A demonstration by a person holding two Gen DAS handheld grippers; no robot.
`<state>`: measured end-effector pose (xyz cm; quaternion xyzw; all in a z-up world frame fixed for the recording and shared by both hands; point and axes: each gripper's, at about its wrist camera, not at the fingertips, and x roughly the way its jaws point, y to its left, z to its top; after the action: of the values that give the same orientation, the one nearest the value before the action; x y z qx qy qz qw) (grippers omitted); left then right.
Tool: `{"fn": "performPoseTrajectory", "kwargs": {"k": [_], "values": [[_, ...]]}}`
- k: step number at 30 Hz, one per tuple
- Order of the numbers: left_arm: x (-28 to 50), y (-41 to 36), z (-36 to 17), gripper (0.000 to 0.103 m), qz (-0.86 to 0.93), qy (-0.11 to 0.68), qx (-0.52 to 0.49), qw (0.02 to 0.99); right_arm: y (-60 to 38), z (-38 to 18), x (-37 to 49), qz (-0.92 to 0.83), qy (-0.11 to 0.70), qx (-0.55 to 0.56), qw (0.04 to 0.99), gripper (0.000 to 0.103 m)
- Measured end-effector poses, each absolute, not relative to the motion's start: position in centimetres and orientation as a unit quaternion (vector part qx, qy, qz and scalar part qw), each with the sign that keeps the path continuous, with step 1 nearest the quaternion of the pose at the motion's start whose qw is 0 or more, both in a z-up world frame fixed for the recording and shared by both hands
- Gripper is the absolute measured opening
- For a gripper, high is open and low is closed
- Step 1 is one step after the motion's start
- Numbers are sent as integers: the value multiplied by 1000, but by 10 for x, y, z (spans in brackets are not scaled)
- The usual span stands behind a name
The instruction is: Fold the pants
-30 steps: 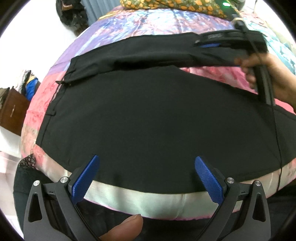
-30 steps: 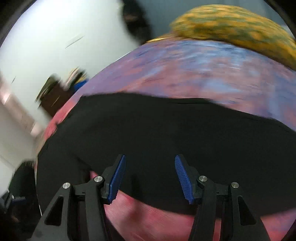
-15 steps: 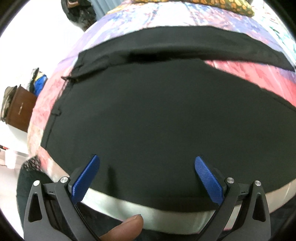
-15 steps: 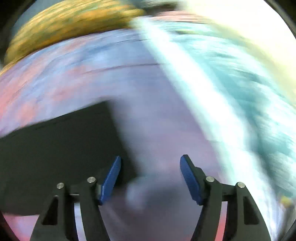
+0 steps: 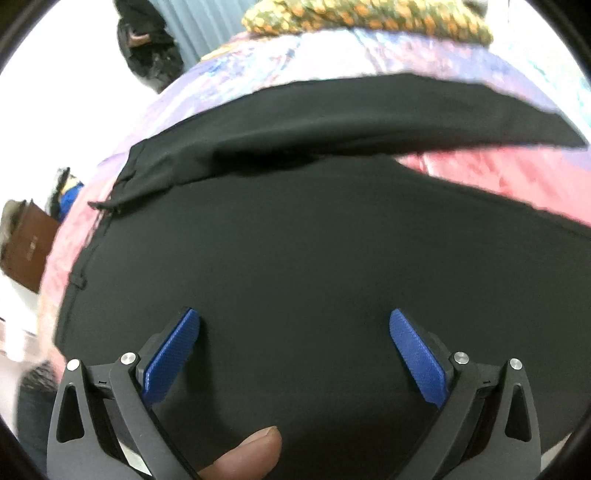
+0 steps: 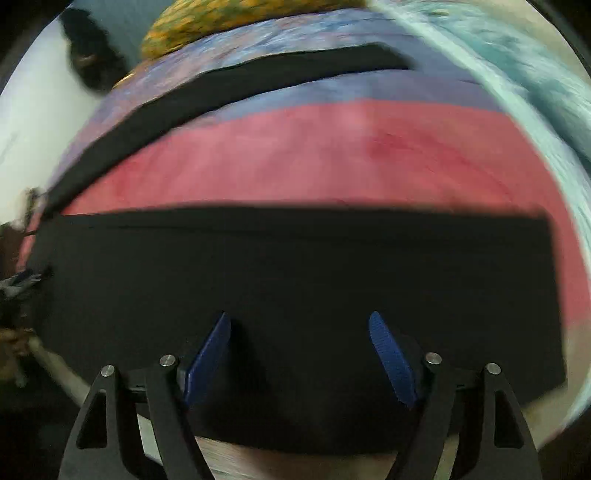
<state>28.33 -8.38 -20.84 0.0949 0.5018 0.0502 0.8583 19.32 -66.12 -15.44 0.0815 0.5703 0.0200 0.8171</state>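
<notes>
Black pants [image 5: 295,240] lie spread flat on a bed, waistband to the left, legs running right. The far leg [image 5: 369,118] angles away from the near leg, with pink sheet showing between them. My left gripper [image 5: 293,325] is open and empty just above the near part of the pants by the seat. In the right wrist view the near leg [image 6: 295,273] fills the lower half, its hem at the right, and the far leg [image 6: 258,81] crosses the top. My right gripper [image 6: 299,328] is open and empty over the near leg's front edge.
The bed carries a pink, purple and teal patterned sheet [image 6: 332,155]. A yellow patterned pillow [image 5: 369,18] lies at the far side. A brown cabinet [image 5: 26,247] stands on the floor to the left. A dark bag [image 5: 147,40] hangs by the far wall.
My right gripper swung from the far leg out past its hem, then back to the near leg's front edge. My left gripper moved forward over the pants, hiding the bed's front edge.
</notes>
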Motion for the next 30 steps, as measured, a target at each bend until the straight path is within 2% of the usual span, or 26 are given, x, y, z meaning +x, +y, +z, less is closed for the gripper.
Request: {"fn": "performPoseTrajectory", "kwargs": {"k": [1,4,8,12,15,19,24,27,30], "values": [[282,-79,-208,103,55,507,90,855,-678,-146,184,-33,563,88,821,72],[280,-63,-200,103,74,516,77,850,-710,-124,162,-194,515,111,828,76],[282,-50,-187,103,94,509,84,852,-688,-105,158,-189,469,138,852,76],[308,-42,-170,103,92,490,78,863,-600,-102,195,-99,455,109,878,80],[346,-32,-154,103,104,469,66,875,-537,-104,230,-13,462,84,883,80],[401,-17,-147,103,136,438,57,887,-448,-99,286,103,433,42,895,80],[454,29,-189,103,195,454,28,869,-342,-109,377,208,436,5,875,80],[453,56,-229,103,197,474,3,858,-305,-136,418,251,461,-28,850,80],[440,69,-231,103,178,452,-42,873,-308,-166,444,257,477,-88,836,80]]}}
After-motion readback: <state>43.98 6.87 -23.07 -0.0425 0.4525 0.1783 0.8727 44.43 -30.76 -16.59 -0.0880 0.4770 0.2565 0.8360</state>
